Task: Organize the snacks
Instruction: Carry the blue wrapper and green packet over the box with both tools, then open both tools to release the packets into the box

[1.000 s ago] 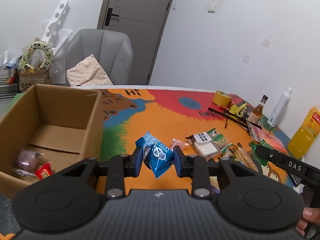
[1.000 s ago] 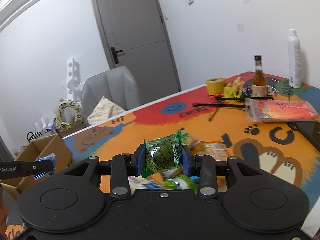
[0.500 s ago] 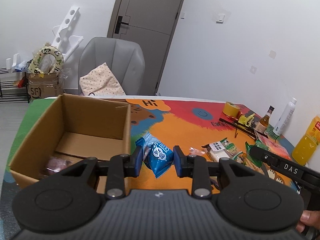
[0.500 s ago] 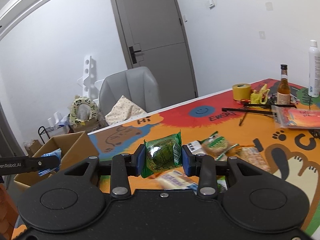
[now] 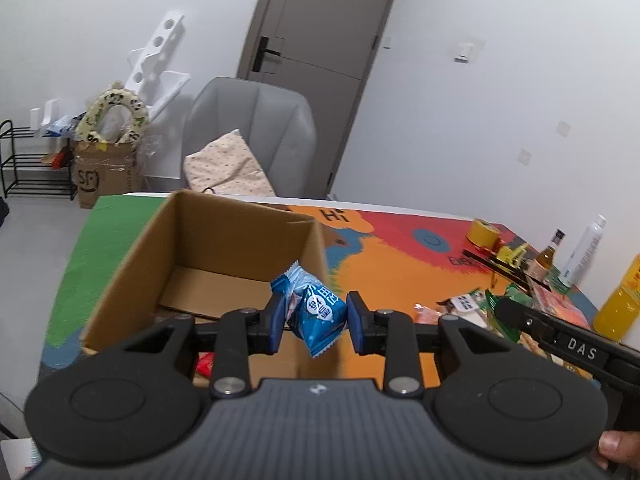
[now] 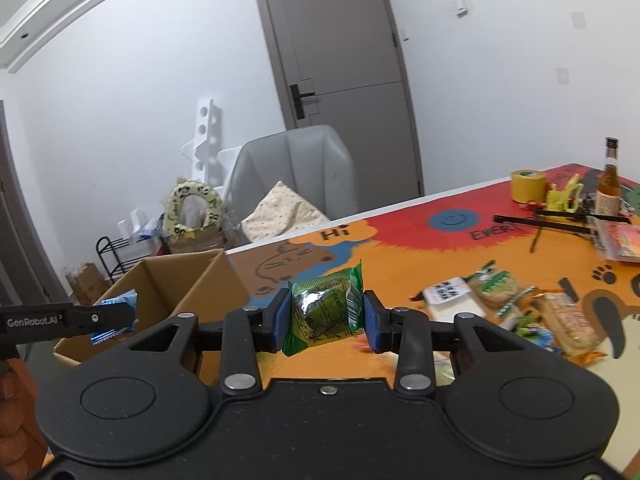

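Nearest, my left tongs: closed down to a narrow gap on the blue snack packet, which hangs tilted, one corner pointing down.

My right tongs: likewise clamped, on the green snack packet, its long axis lying across the pads.

Next out, the cardboard box, open-topped, on the table. From the left tongs it lies at eleven o'clock, the near wall just under the blue packet. From the right tongs it lies at ten o'clock, further off. I judge the left hand nearer, so its drop comes first.

Beyond, at two o'clock: loose snacks awaiting collection.

Farthest: grey chair.
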`<state>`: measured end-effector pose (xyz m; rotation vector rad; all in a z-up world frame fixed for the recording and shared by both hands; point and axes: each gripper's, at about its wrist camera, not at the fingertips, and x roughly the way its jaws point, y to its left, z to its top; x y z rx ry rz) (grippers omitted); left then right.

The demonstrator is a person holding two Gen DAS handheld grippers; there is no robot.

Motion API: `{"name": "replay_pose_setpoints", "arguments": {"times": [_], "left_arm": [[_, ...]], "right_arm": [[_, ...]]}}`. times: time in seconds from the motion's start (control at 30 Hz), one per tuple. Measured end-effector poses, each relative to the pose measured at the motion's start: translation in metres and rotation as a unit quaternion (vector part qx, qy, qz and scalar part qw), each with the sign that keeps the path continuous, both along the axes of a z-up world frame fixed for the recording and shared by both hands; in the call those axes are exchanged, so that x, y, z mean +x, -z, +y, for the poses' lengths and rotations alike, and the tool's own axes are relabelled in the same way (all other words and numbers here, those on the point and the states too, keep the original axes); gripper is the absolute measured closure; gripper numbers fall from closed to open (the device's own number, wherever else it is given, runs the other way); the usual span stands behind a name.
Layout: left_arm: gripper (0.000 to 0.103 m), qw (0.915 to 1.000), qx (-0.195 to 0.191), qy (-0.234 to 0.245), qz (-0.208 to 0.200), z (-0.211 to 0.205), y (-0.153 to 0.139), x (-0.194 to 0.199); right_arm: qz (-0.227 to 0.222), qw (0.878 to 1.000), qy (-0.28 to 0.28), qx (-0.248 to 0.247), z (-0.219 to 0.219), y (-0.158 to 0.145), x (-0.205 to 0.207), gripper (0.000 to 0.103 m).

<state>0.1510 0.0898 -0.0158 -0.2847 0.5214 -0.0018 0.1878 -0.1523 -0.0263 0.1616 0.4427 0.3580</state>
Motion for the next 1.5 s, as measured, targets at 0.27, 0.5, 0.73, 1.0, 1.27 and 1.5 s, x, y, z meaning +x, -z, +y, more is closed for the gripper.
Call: {"name": "replay_pose_setpoints", "arguments": {"times": [0.27, 0.5, 0.73, 1.0, 1.27, 1.5], "left_arm": [[0.071, 0.9995, -0.007, -0.029, 0.006, 0.032, 0.004, -0.002], [0.051, 0.9989, 0.004, -0.046, -0.004, 0.046, 0.000, -0.006], [0.044, 0.9980, -0.004, -0.063, -0.007, 0.062, -0.004, -0.013], [0.040, 0.9975, -0.006, -0.071, -0.003, 0.072, -0.004, -0.021], [0.028, 0.9955, 0.005, -0.095, 0.006, 0.080, -0.006, -0.031], [0.020, 0.9955, 0.013, -0.094, 0.012, 0.069, -0.006, -0.024]], "right_arm": [[-0.004, 0.999, -0.034, -0.004, 0.037, -0.005, 0.002, 0.067], [-0.002, 0.998, -0.061, -0.004, 0.064, -0.009, 0.005, 0.067], [-0.008, 0.996, -0.090, -0.009, 0.088, -0.014, 0.003, 0.067], [-0.007, 0.992, -0.122, -0.006, 0.110, -0.017, -0.001, 0.068], [0.011, 0.987, -0.159, 0.034, 0.118, -0.016, 0.003, 0.052], [0.009, 0.988, -0.147, 0.038, 0.101, -0.016, -0.002, 0.034]]}}
